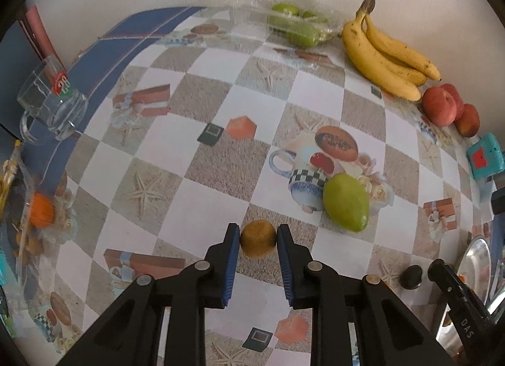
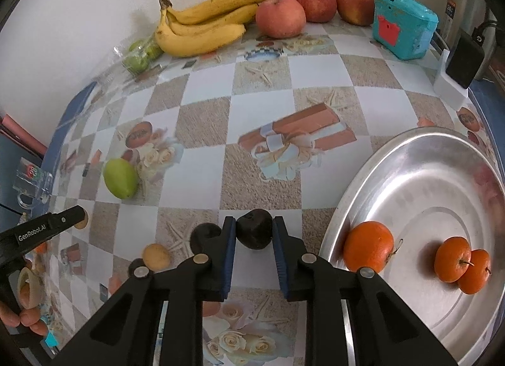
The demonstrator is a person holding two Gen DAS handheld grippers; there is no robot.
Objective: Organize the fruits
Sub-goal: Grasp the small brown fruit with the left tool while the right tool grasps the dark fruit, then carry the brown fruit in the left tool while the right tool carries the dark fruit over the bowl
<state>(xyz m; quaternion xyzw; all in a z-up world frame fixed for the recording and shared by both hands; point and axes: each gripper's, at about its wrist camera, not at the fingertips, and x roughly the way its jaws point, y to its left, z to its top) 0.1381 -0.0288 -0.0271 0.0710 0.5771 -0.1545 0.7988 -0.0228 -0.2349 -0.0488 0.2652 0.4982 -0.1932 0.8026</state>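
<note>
My left gripper (image 1: 258, 235) is shut on a brown kiwi (image 1: 258, 239) just above the patterned tablecloth. My right gripper (image 2: 254, 227) is shut on a dark purple plum (image 2: 254, 229) beside the steel tray (image 2: 419, 157), which holds three oranges (image 2: 367, 246). A second dark plum (image 2: 204, 233) and a small yellow-brown fruit (image 2: 156, 256) lie left of the right gripper. A green mango (image 1: 346, 201) lies right of the kiwi; it also shows in the right wrist view (image 2: 121, 178). Bananas (image 2: 202, 23) and apples (image 2: 280, 17) sit at the back.
A clear pack of green fruit (image 1: 296, 23) lies by the wall. A glass mug (image 1: 52, 104) stands at the left table edge. A teal box (image 2: 404, 25) and a charger (image 2: 462, 56) sit at the back right. An orange in a clear bag (image 1: 41, 209) lies far left.
</note>
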